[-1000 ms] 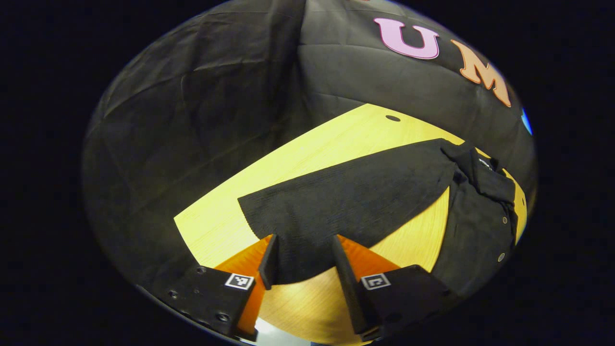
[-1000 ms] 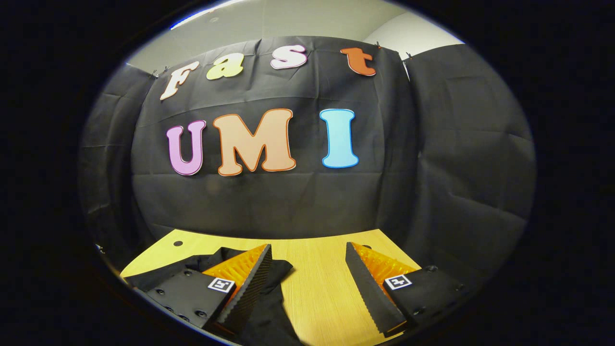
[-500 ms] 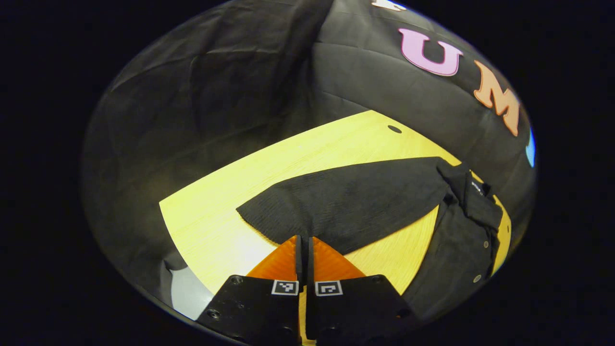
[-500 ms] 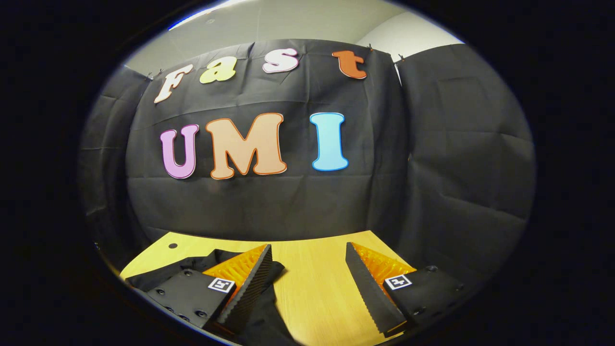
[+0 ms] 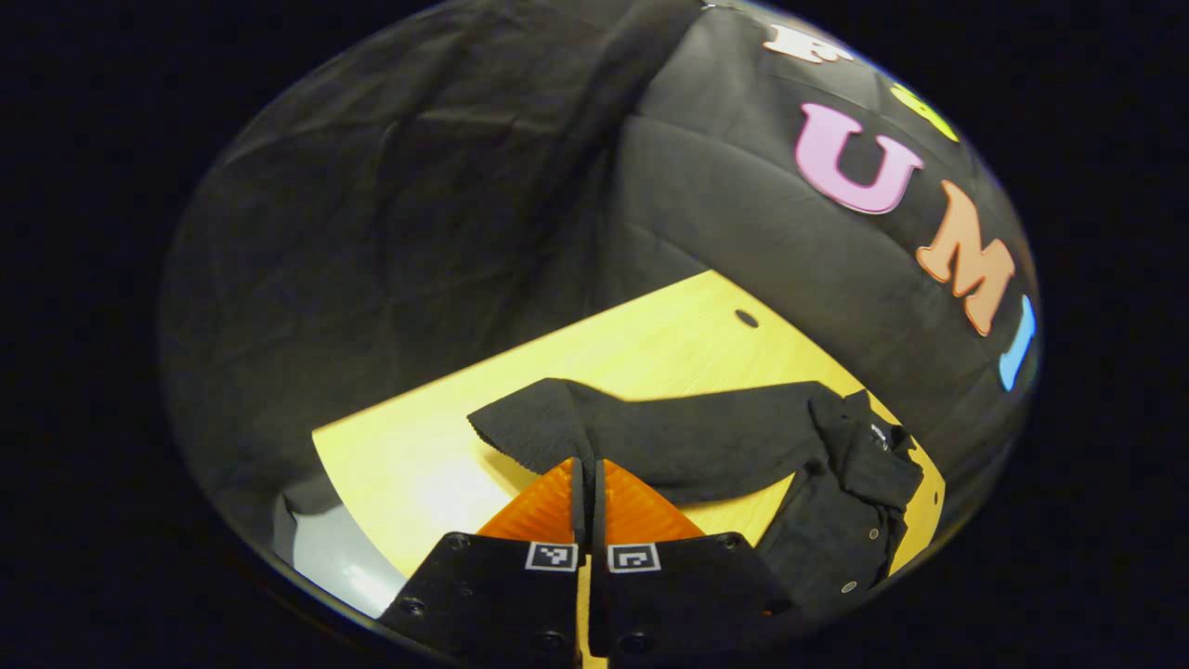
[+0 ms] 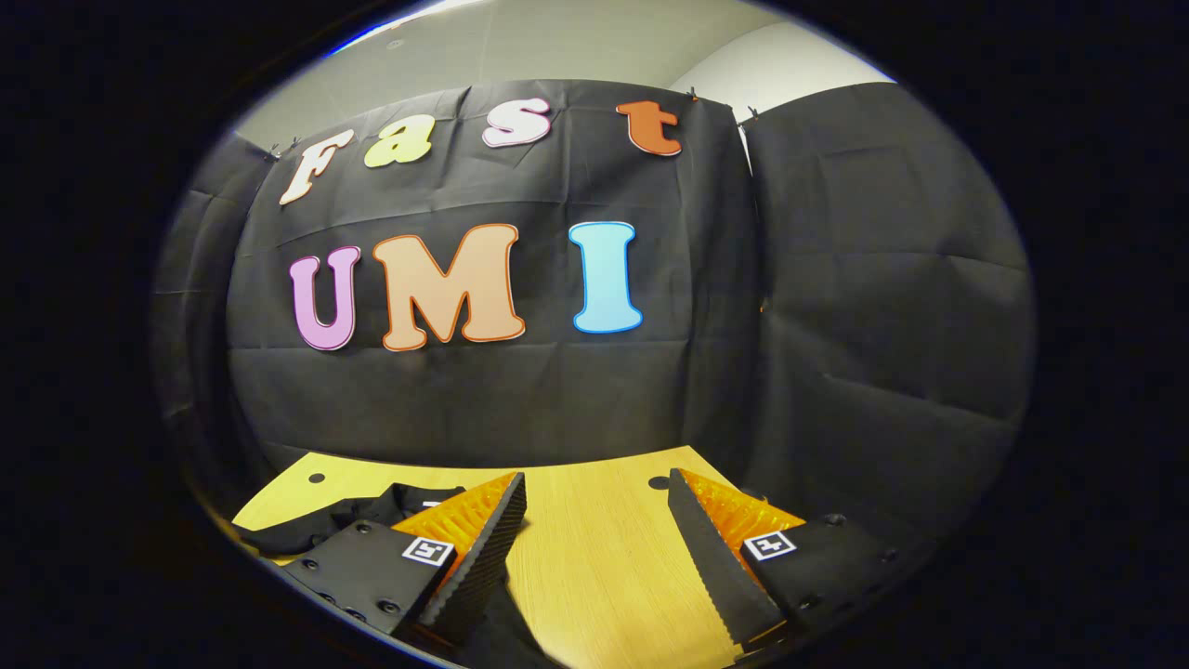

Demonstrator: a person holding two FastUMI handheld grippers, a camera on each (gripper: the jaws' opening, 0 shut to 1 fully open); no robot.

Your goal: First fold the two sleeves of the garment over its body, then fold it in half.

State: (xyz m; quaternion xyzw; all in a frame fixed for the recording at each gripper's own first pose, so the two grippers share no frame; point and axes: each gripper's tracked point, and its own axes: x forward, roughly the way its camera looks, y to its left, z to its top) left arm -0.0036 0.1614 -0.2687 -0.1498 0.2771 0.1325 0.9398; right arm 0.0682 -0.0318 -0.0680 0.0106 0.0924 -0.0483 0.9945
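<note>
A black button-up garment (image 5: 836,548) lies on the yellow wooden table (image 5: 418,465), its collar (image 5: 864,455) toward the back wall. Its long sleeve (image 5: 687,437) stretches out sideways from the shoulder. My left gripper (image 5: 587,465) is shut on the sleeve's near edge close to the cuff (image 5: 520,423), which curls up off the table. In the right gripper view, my right gripper (image 6: 594,478) hangs open over bare table (image 6: 604,567) with nothing between its fingers. Part of the garment (image 6: 344,513) lies behind and under its left finger (image 6: 483,548).
Small round holes (image 5: 746,319) (image 6: 317,478) mark the table's far corners. Black cloth walls close in behind and beside the table. A patch of grey floor (image 5: 325,557) shows past the table's near left edge.
My left gripper went from open around the sleeve's edge to shut on it, then raised it so the cuff end lifts and bunches. The right gripper stayed open and swung slightly right.
</note>
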